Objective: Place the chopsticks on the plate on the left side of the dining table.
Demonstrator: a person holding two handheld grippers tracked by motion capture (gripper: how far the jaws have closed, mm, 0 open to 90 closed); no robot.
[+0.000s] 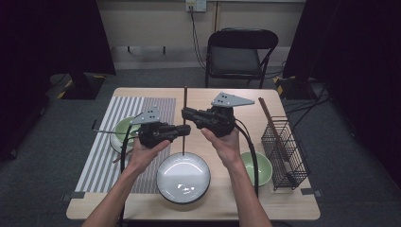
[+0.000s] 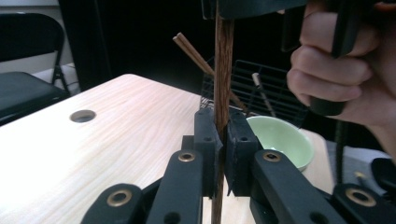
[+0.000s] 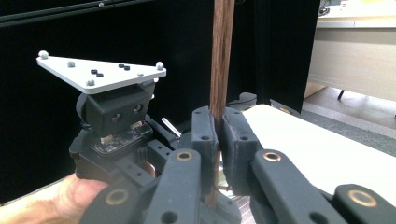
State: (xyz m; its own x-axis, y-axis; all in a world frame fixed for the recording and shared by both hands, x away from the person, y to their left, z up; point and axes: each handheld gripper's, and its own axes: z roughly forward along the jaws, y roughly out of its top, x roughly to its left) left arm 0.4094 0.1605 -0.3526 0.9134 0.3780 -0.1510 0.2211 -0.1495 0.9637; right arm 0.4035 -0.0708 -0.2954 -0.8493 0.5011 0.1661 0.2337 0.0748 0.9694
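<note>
Together, both grippers clamp one brown chopstick (image 1: 185,101) upright above the table: the left gripper (image 1: 186,130) low, the right gripper (image 1: 185,112) higher. Two green bowls (image 1: 255,166), one white plate (image 1: 183,177), one wire basket (image 1: 285,152) and one striped mat (image 1: 111,142) share a pale wooden table (image 1: 198,204); one folding chair (image 1: 239,54) stands beyond.

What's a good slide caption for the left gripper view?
Left gripper shut on an upright wooden chopstick, with a green bowl and wire basket behind.
</note>
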